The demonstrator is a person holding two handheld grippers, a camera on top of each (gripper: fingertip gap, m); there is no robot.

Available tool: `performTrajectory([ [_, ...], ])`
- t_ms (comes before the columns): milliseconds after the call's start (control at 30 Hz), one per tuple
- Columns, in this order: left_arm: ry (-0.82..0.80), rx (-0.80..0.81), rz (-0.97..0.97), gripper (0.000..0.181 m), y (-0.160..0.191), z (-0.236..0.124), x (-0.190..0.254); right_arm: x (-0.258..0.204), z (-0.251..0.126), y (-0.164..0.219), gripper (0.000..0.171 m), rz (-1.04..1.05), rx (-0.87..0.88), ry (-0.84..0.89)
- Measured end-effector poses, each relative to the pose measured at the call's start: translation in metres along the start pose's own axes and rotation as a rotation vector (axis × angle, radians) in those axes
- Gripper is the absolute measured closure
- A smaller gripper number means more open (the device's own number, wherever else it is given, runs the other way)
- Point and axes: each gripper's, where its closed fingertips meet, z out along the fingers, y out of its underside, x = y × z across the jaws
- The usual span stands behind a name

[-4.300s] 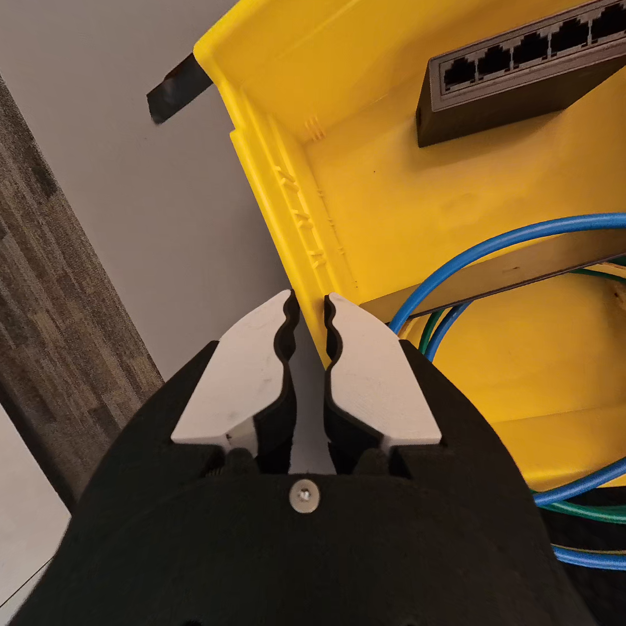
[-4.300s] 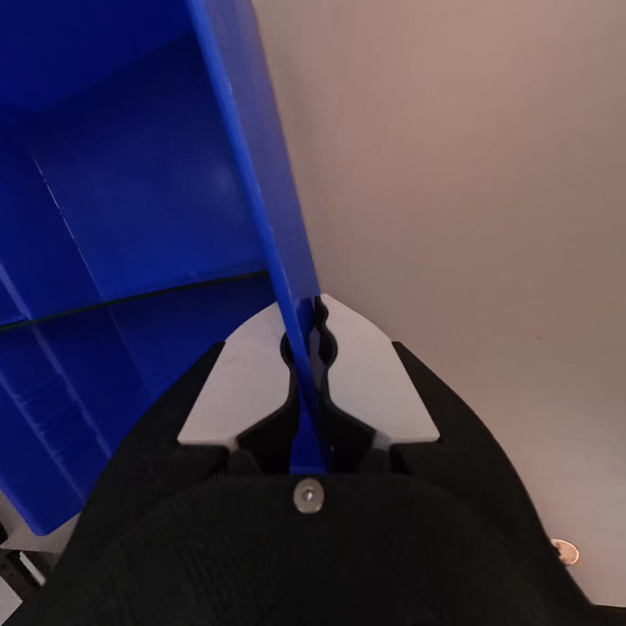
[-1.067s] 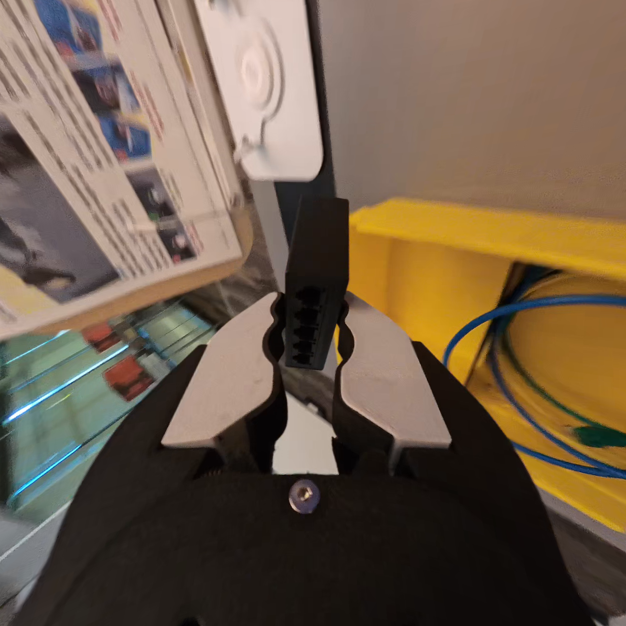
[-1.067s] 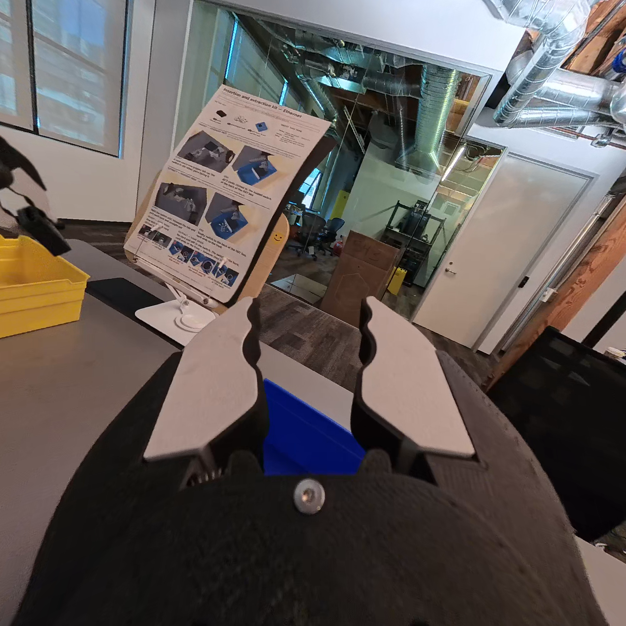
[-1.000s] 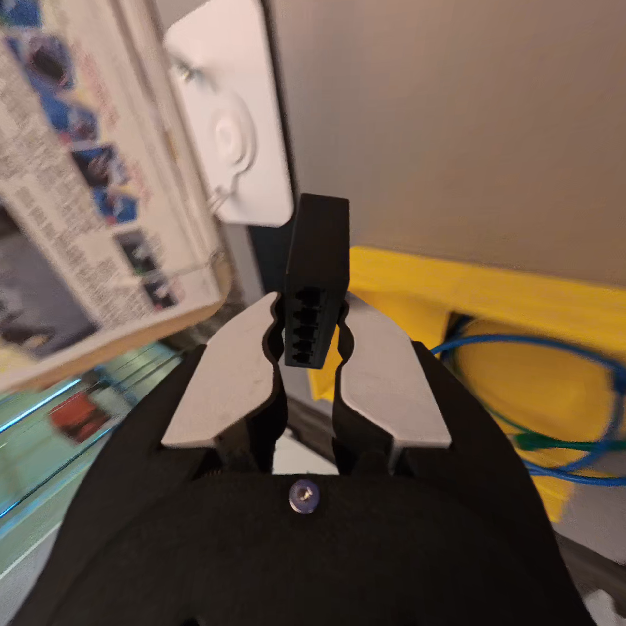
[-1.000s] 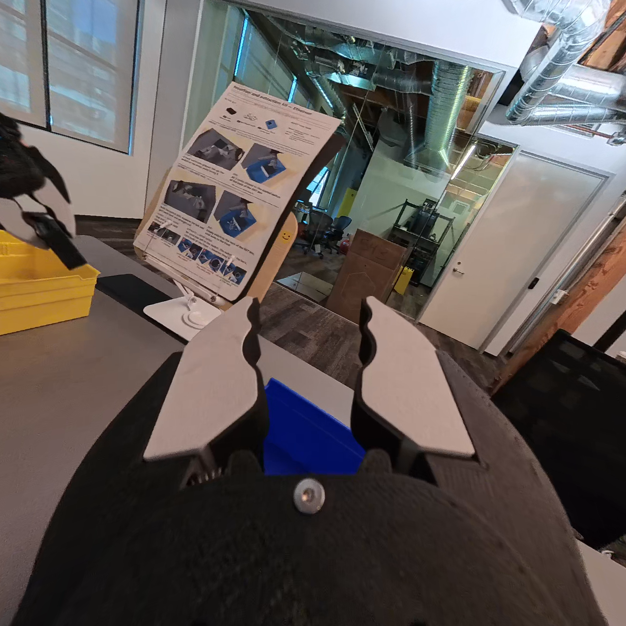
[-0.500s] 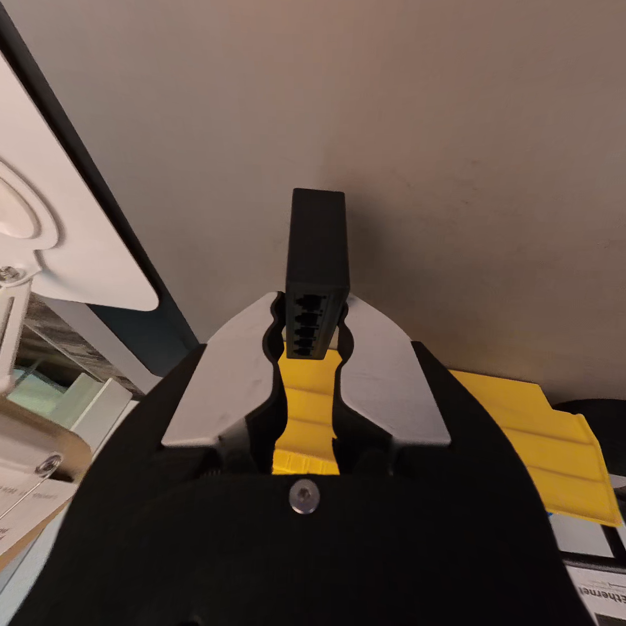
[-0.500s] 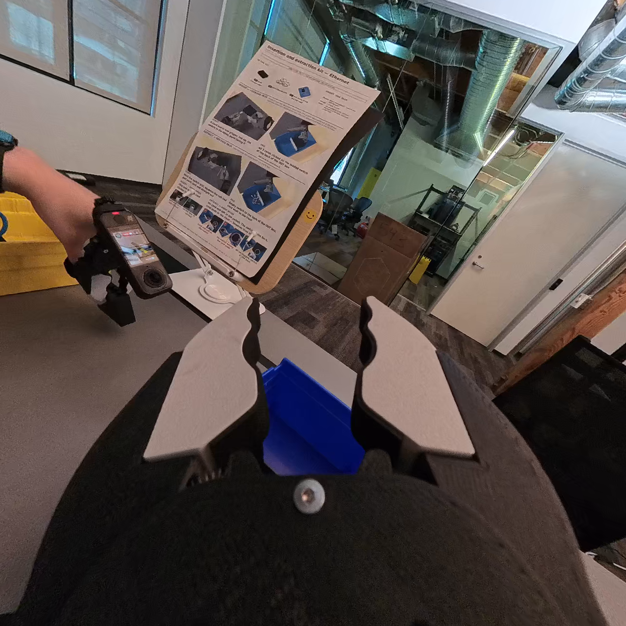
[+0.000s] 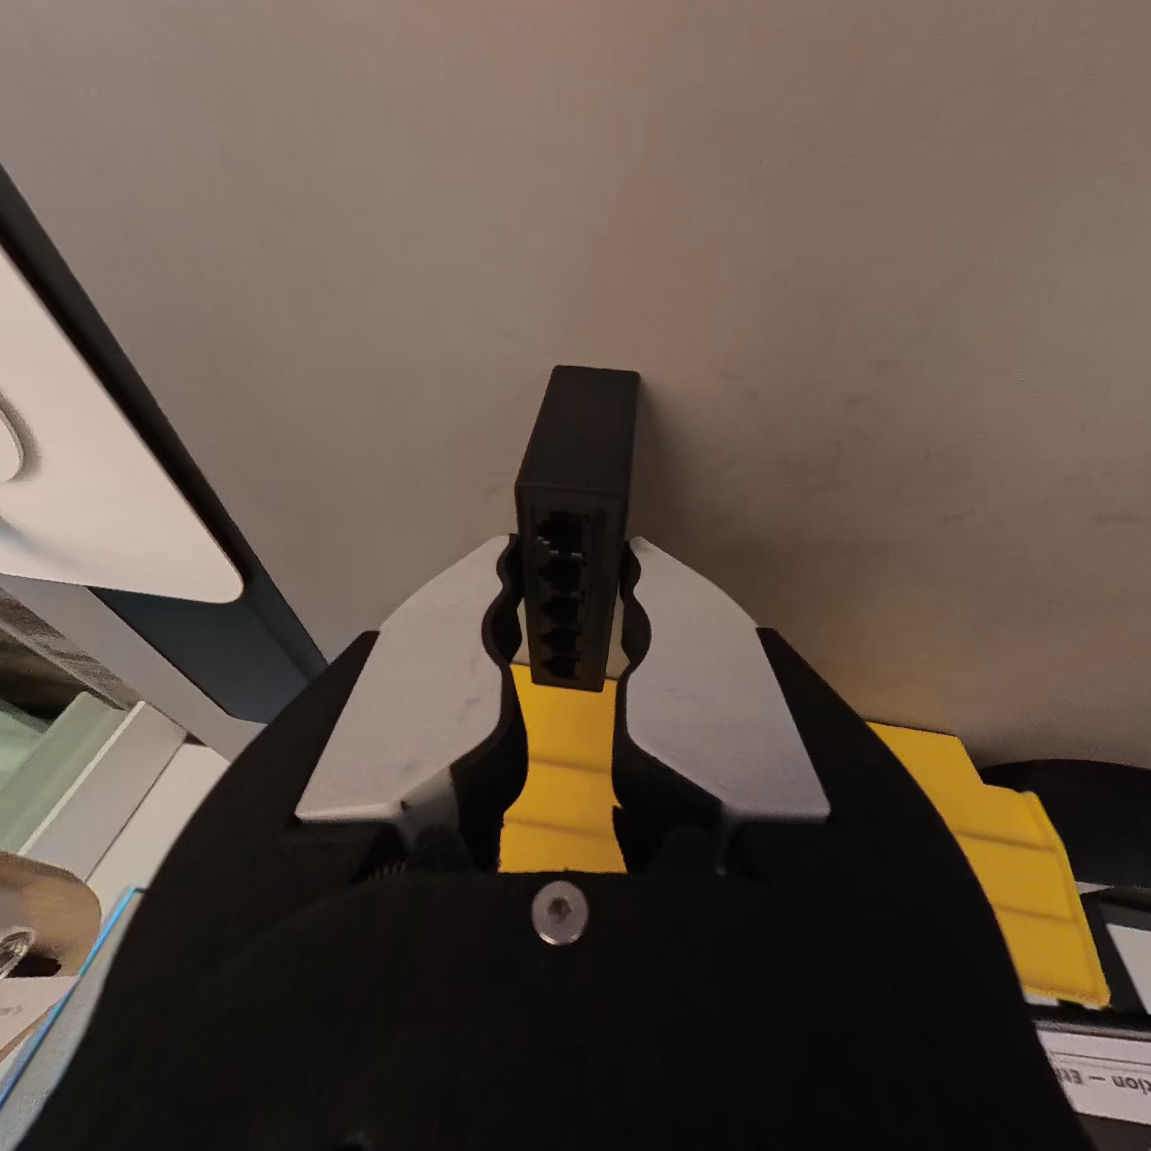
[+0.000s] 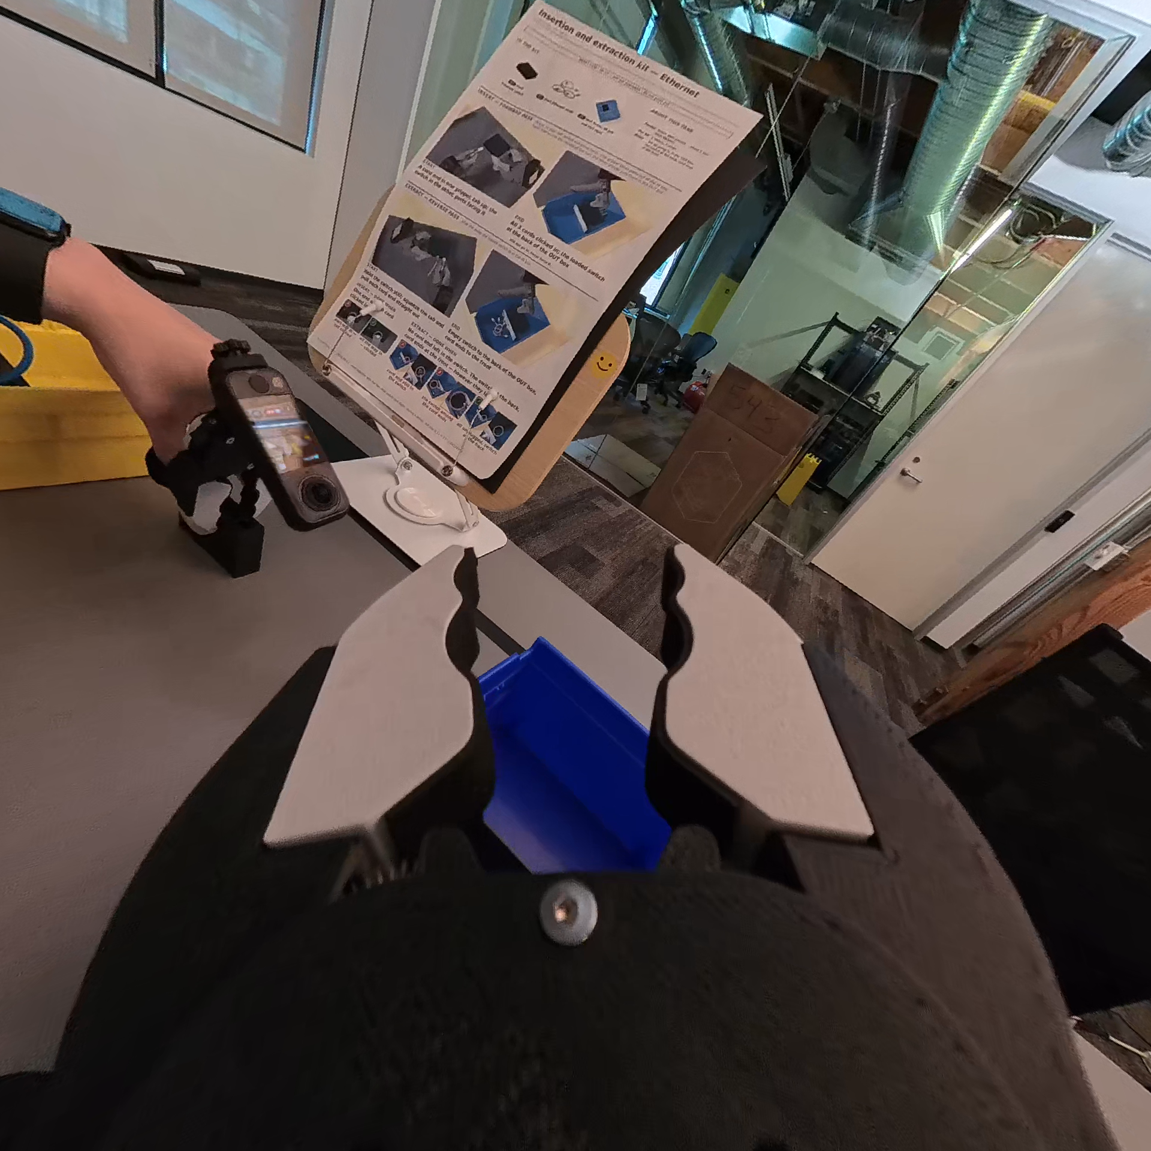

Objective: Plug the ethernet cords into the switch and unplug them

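My left gripper is shut on the black ethernet switch, gripping its flat sides. The row of empty ports faces the camera, and the switch's far end is down on the grey table. In the right wrist view a hand holds that gripper, with the switch standing on the table at the left. My right gripper is open and empty above the blue bin. A bit of blue cord shows over the yellow bin. The cord ends are hidden.
The yellow bin lies behind my left gripper. An instruction sheet on a wooden stand with a white base stands at the table's far edge, close to the switch. The white base also shows in the left wrist view. A black chair is at the right. Some 45 cm of space lies between my two pairs of fingers.
My left gripper took the switch out of the yellow bin and carried it down onto the table. My right gripper let go of the blue bin's wall and now stays open above it.
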Motion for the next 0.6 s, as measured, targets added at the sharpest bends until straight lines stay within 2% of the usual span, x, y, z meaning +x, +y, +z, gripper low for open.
performTrajectory([
  [133, -0.069, 0.091, -0.039, 0.136, 0.002, -0.027, -0.010, 0.000, -0.002, -0.002, 0.113, -0.006, 0.011, -0.001],
  [233, -0.155, 0.244, -0.100, 0.134, 0.016, -0.075, -0.021, 0.001, -0.004, -0.004, 0.113, -0.003, 0.023, 0.002],
  [300, -0.214, 0.368, -0.172, 0.135, 0.041, -0.112, -0.028, 0.002, -0.005, -0.004, 0.113, -0.002, 0.027, 0.006],
  [367, -0.228, 0.448, -0.283, 0.139, 0.081, -0.135, -0.031, 0.003, -0.005, -0.003, 0.113, -0.002, 0.024, 0.012],
  [467, -0.163, 0.427, -0.459, 0.141, 0.158, -0.121, -0.022, 0.006, -0.007, -0.001, 0.113, -0.001, 0.017, 0.022],
  [533, -0.131, 0.362, -0.542, 0.142, 0.204, -0.091, -0.011, 0.006, -0.007, -0.003, 0.113, 0.008, 0.029, 0.021],
  [600, -0.112, 0.342, -0.593, 0.143, 0.233, -0.063, 0.001, 0.004, -0.006, -0.007, 0.114, 0.015, 0.048, 0.008],
])
